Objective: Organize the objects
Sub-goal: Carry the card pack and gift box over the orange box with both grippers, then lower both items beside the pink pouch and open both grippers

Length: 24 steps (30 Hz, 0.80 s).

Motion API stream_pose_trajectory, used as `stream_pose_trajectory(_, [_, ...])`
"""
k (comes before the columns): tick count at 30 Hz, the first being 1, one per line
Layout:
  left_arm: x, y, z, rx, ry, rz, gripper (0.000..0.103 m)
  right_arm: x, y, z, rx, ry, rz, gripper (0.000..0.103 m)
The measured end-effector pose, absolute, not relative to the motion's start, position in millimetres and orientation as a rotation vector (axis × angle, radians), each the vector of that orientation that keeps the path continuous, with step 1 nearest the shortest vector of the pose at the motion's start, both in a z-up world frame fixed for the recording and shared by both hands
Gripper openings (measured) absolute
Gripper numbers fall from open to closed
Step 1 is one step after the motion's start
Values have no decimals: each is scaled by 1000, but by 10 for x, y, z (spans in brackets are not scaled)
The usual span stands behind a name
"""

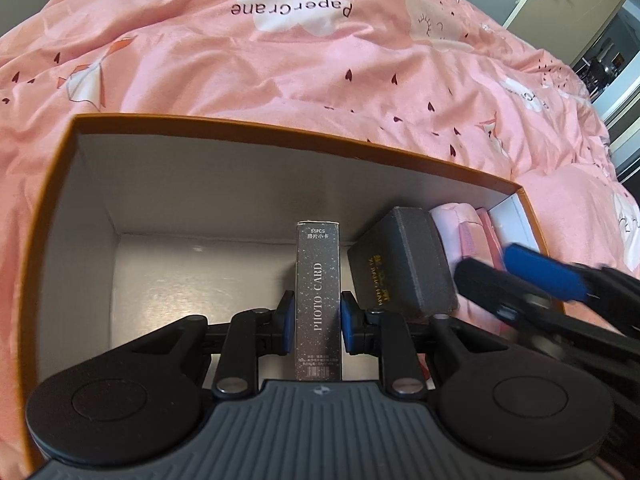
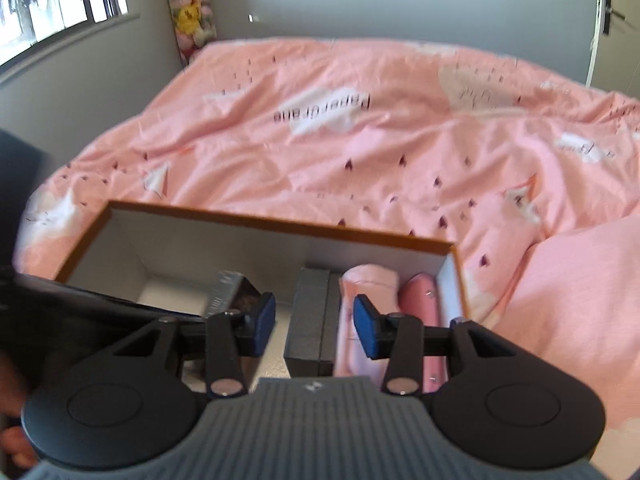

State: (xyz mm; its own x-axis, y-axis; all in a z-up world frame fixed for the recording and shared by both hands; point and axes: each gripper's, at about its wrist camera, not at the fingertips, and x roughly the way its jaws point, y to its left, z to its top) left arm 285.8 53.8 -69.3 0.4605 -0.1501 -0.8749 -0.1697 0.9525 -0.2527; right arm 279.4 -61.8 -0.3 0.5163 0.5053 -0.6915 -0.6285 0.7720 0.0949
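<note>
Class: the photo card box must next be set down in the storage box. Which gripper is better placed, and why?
Left. The left gripper already clamps the photo card box over the bare floor of the storage box. The right gripper has open, empty jaws above the dark grey box.

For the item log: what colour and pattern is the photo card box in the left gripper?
Dark grey with fine pale speckles, on the photo card box; clearest in the left wrist view.
</note>
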Motion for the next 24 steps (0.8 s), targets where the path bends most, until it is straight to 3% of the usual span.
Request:
stream_pose_trajectory(9, [3016,322,-789,-312,1106,6,25,2690,-894,-129,-238,824,631,45])
stream_pose_trajectory(14, [3085,265,-796,-318,1097,13,25,2699,-917,-237,-241,872,640,32])
stream_pose_trajectory(24, [3124,353,-795,-398,1101,-11,28,2737,-947,-304,-219,897,624,32])
